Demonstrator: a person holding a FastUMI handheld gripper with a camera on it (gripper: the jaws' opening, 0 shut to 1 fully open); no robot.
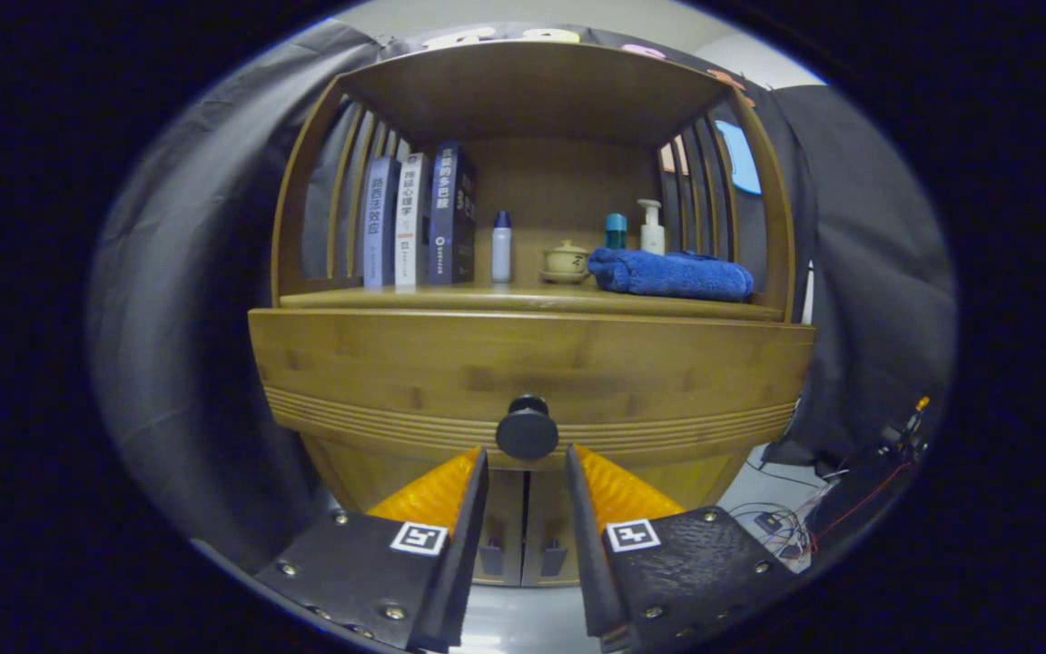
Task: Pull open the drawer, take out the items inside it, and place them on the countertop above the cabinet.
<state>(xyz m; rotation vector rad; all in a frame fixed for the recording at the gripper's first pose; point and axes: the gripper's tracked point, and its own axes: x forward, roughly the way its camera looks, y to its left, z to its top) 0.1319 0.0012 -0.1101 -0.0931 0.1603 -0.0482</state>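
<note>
Gripper view: gripper (527, 459) stood open, holding nothing, fingertips just below and either side of the knob (527, 427). Drawer (532, 372) was shut, contents hidden. On the worktop (450, 298) above: three books (419, 218), small bottle (501, 246), lidded cup (566, 261), blue towel (673, 273), pump bottle (651, 228).

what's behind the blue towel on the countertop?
Behind the towel: a pump bottle and a teal-capped bottle, lower parts hidden. Gripper open, just short of the drawer knob; drawer contents unseen.
</note>
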